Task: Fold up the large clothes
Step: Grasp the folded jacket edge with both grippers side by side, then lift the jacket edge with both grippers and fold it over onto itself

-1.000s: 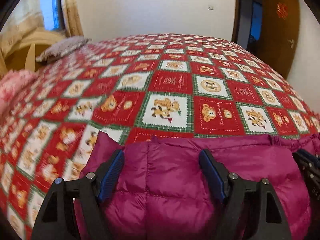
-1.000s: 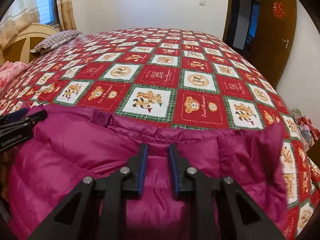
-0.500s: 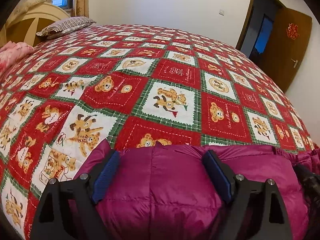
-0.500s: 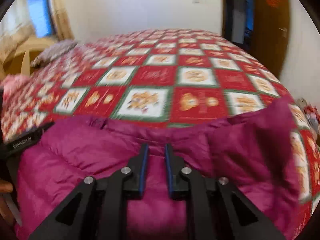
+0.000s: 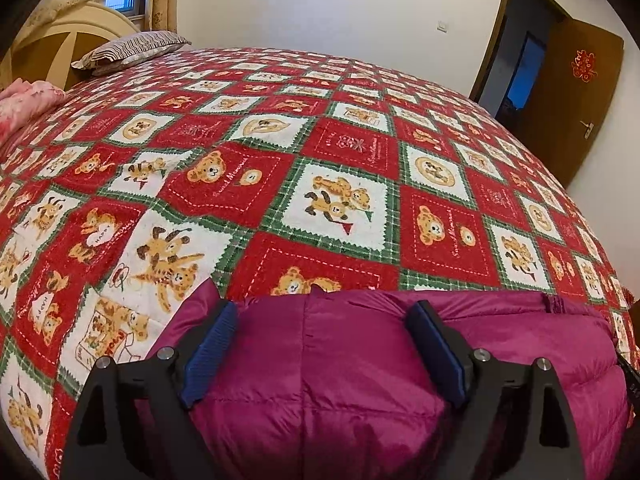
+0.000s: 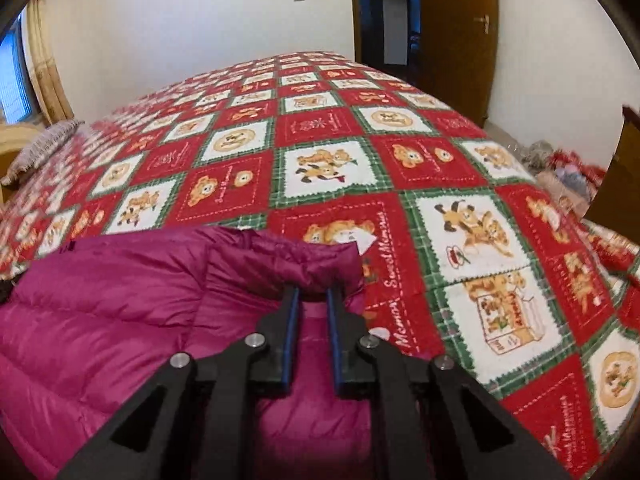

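While the jacket (image 5: 340,364) lies crosswise, left jaws stand apart and right jaws clamp its fabric.

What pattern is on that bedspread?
Red and white squares with teddy bears, bordered in green plaid, on the bedspread; clearest in the left wrist view.

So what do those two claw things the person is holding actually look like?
Both look alike: the left gripper and right gripper are matte black plastic, each with two angular, triangular-cutout arms joined by round silver bolts. The inner faces of the jaws carry ribbed blue pads. No cables, sleeves or hands show.
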`<state>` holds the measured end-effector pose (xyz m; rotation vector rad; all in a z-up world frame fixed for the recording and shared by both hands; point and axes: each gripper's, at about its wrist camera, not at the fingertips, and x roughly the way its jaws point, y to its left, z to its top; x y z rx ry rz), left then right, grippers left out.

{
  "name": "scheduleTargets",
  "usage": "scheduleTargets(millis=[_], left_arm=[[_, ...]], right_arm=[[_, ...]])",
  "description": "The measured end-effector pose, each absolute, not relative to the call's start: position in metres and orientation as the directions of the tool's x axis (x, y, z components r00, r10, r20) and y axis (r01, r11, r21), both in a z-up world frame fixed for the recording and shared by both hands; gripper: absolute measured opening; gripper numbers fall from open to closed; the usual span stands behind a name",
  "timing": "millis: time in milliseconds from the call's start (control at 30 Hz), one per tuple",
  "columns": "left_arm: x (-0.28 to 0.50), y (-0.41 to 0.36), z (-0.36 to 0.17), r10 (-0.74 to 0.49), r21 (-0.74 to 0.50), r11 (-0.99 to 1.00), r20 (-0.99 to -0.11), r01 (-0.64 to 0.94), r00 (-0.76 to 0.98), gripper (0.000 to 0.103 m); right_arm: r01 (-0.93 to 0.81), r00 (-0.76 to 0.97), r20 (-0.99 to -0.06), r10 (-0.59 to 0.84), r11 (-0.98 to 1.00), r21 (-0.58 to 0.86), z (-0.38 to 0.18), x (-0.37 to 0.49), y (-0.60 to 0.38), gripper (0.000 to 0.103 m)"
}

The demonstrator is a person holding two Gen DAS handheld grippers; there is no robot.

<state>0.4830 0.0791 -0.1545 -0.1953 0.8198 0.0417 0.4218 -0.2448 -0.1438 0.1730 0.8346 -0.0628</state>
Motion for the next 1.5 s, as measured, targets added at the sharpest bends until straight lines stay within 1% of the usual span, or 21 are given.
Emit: scheduleTargets(millis=[100, 167, 267, 300, 400, 467, 533, 600, 667, 767, 833, 900, 1033, 1100, 1200, 1267, 1300, 1400, 1433, 1467, 1500], left_arm=[[0.483, 0.080, -0.154, -0.040, -0.156, 0.982, -0.732, -0.110, 0.680, 0.089], [0.483, 0.079, -0.153, -0.053, -0.162, 0.982, -0.740, -0.101, 0.670, 0.089], [0.471, 0.087, -0.136, -0.111, -0.174, 0.984, -0.760, -0.036, 0.641, 0.089], [0.462, 0.094, -0.127, -0.132, -0.193, 0.981, -0.746, -0.023, 0.653, 0.089], [0.415, 0.114, -0.098, -0.160, -0.213, 0.977, -0.685, 0.014, 0.711, 0.089], [0.377, 0.126, -0.086, -0.137, -0.183, 0.983, -0.660, 0.019, 0.738, 0.089], [0.346, 0.135, -0.084, -0.120, -0.167, 0.986, -0.642, 0.015, 0.757, 0.089], [0.322, 0.141, -0.089, -0.090, -0.146, 0.989, -0.642, -0.006, 0.761, 0.089], [0.300, 0.147, -0.099, -0.050, -0.153, 0.986, -0.643, -0.064, 0.764, 0.089], [0.278, 0.158, -0.114, -0.087, -0.276, 0.954, -0.634, -0.120, 0.768, 0.089], [0.271, 0.160, -0.123, -0.099, -0.329, 0.932, -0.635, -0.153, 0.766, 0.089], [0.265, 0.161, -0.133, -0.123, -0.384, 0.906, -0.641, -0.177, 0.758, 0.089], [0.257, 0.157, -0.147, -0.164, -0.468, 0.858, -0.638, -0.210, 0.753, 0.089], [0.254, 0.152, -0.154, -0.179, -0.490, 0.843, -0.647, -0.224, 0.741, 0.089], [0.246, 0.140, -0.154, -0.170, -0.482, 0.850, -0.630, -0.210, 0.758, 0.089], [0.250, 0.129, -0.157, -0.184, -0.480, 0.854, -0.639, -0.200, 0.747, 0.090], [0.252, 0.126, -0.156, -0.177, -0.475, 0.857, -0.637, -0.201, 0.751, 0.093], [0.267, 0.121, -0.155, -0.179, -0.487, 0.851, -0.621, -0.196, 0.763, 0.094], [0.274, 0.122, -0.155, -0.183, -0.509, 0.835, -0.614, -0.208, 0.768, 0.094], [0.279, 0.123, -0.155, -0.211, -0.551, 0.812, -0.585, -0.193, 0.783, 0.094], [0.283, 0.122, -0.154, -0.243, -0.586, 0.793, -0.555, -0.167, 0.795, 0.089]], right_arm=[[0.124, 0.672, -0.740, 0.010, 0.984, 0.126, -0.142, 0.421, -0.244, 0.014], [0.121, 0.664, -0.748, 0.003, 0.986, 0.111, -0.141, 0.419, -0.241, 0.016], [0.113, 0.629, -0.777, -0.012, 0.991, 0.076, -0.132, 0.419, -0.240, 0.016], [0.115, 0.641, -0.767, -0.029, 0.992, 0.058, -0.119, 0.410, -0.240, 0.016], [0.078, 0.735, -0.678, 0.009, 0.992, 0.098, -0.081, 0.373, -0.236, 0.016], [0.042, 0.750, -0.661, 0.029, 0.995, 0.092, -0.063, 0.350, -0.223, 0.016], [-0.012, 0.747, -0.658, 0.091, 0.992, 0.124, -0.056, 0.328, -0.203, 0.016], [-0.076, 0.736, -0.653, 0.178, 0.980, 0.182, -0.060, 0.308, -0.175, 0.016], [-0.124, 0.730, -0.645, 0.226, 0.972, 0.200, -0.069, 0.295, -0.144, 0.016], [-0.170, 0.733, -0.630, 0.257, 0.966, 0.196, -0.085, 0.284, -0.105, 0.016], [-0.176, 0.719, -0.639, 0.273, 0.961, 0.212, -0.096, 0.286, -0.092, 0.016], [-0.173, 0.700, -0.666, 0.256, 0.967, 0.189, -0.112, 0.290, -0.080, 0.016], [-0.161, 0.684, -0.691, 0.236, 0.972, 0.173, -0.132, 0.294, -0.076, 0.016], [-0.161, 0.677, -0.698, 0.234, 0.972, 0.170, -0.136, 0.295, -0.077, 0.016], [-0.165, 0.671, -0.705, 0.231, 0.973, 0.163, -0.142, 0.296, -0.075, 0.015], [-0.166, 0.671, -0.699, 0.249, 0.969, 0.185, -0.145, 0.297, -0.078, 0.015], [-0.165, 0.671, -0.695, 0.259, 0.966, 0.201, -0.146, 0.296, -0.080, 0.015], [-0.161, 0.666, -0.681, 0.304, 0.950, 0.267, -0.149, 0.295, -0.088, 0.015], [-0.160, 0.664, -0.678, 0.316, 0.945, 0.284, -0.149, 0.295, -0.090, 0.015], [-0.160, 0.660, -0.675, 0.330, 0.940, 0.303, -0.150, 0.295, -0.092, 0.015], [-0.160, 0.656, -0.673, 0.341, 0.935, 0.318, -0.150, 0.295, -0.095, 0.015]])
